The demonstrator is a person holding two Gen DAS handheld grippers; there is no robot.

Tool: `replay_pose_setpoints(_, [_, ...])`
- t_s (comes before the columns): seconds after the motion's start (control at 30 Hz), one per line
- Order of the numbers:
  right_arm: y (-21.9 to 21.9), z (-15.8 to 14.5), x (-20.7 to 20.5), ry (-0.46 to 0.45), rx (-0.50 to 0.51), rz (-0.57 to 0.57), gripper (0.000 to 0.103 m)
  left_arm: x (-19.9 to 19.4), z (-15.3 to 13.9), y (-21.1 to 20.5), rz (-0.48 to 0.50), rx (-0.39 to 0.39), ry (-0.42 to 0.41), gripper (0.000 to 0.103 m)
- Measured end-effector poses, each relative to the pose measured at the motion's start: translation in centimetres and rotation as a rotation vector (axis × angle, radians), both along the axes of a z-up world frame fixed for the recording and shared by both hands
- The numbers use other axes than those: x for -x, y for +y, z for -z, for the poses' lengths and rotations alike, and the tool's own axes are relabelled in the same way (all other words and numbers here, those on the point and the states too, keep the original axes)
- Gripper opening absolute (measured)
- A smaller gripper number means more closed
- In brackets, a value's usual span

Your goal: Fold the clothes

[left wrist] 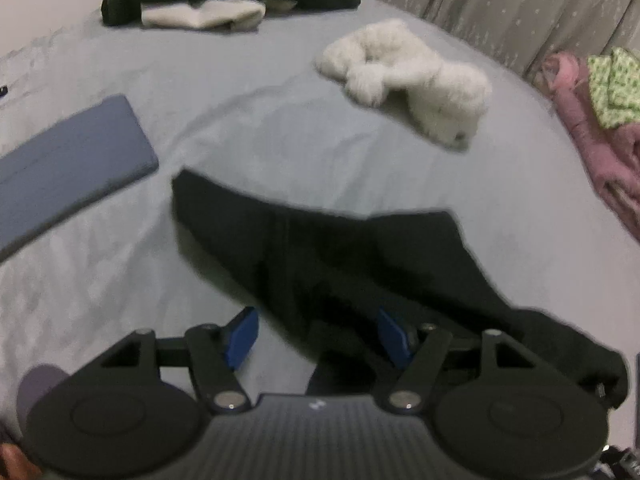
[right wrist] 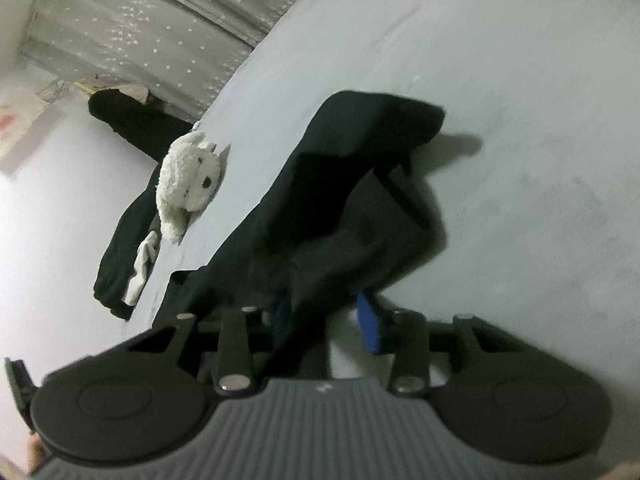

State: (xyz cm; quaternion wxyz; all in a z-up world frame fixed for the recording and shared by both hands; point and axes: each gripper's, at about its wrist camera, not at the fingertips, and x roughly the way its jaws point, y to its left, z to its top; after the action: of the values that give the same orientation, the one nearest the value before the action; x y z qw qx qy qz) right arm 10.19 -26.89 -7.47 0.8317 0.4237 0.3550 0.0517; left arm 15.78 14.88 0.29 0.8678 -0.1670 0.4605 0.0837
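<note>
A black garment [left wrist: 320, 248] lies stretched across the grey bed sheet [left wrist: 280, 140]. My left gripper [left wrist: 318, 336] is open, its blue pads [left wrist: 242, 336] wide apart, with the garment's near edge lying between them. In the right wrist view the same black garment [right wrist: 340, 184] hangs lifted and bunched above the sheet [right wrist: 520, 120]. My right gripper [right wrist: 328, 324] has its blue pads [right wrist: 370, 328] apart, with a fold of the cloth draped between them; a firm grip does not show.
A white plush toy [left wrist: 408, 80] lies beyond the garment; it also shows in the right wrist view [right wrist: 188, 180]. A blue flat case [left wrist: 68, 168] lies left. Dark and cream clothes [left wrist: 208, 0] sit far back. Pink and green fabrics [left wrist: 600, 108] lie at the right. A starred curtain [right wrist: 160, 20] hangs behind.
</note>
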Motion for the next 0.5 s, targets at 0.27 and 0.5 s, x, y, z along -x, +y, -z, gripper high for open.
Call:
replay_pose_setpoints(0.27, [0.5,0.3,0.4,-0.035,0.007,0.006,0.008,0.7,3.9,-1.1,-0.083,-0.141,-0.096,0.016])
replay_pose_setpoints(0.5, [-0.4,-3.7,2.0,-0.159,0.058,0.009,0.004,2.9,0.5,-0.2,-0.075,-0.132,-0.131,0.007])
